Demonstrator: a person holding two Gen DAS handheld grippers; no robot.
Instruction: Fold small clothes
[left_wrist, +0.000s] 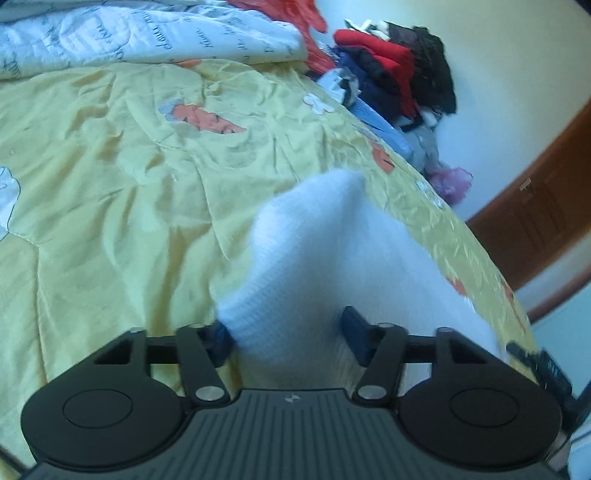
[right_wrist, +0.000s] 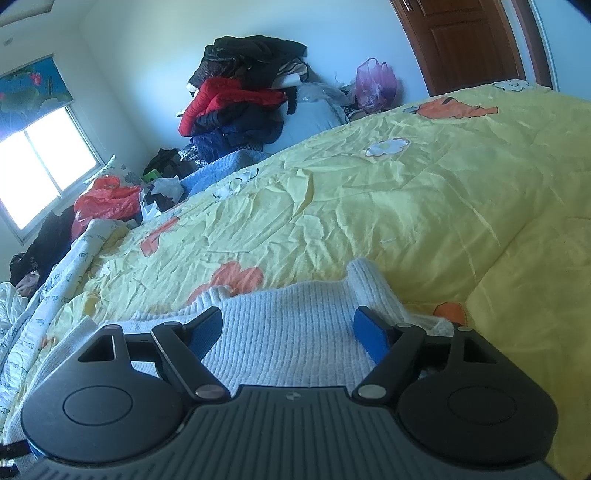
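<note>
Left gripper spread wide around white sock, right gripper released over knit, yellow quilt beneath.

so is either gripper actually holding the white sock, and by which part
It cannot be told. The white sock lies between the wide-apart fingers of both the left gripper and right gripper, neither visibly clamped.

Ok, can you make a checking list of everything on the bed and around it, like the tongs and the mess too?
Surface: yellow quilt, wrinkled, with carrot and flower prints.
Job's things: white knit garment lying on the quilt.
Clutter: clothes pile, red bag, pink bag.
Grippers: left tongs and right tongs both open, white knit between the fingers.
Cables: nothing seen.
Surroundings: window, wooden door, pale wall.
</note>
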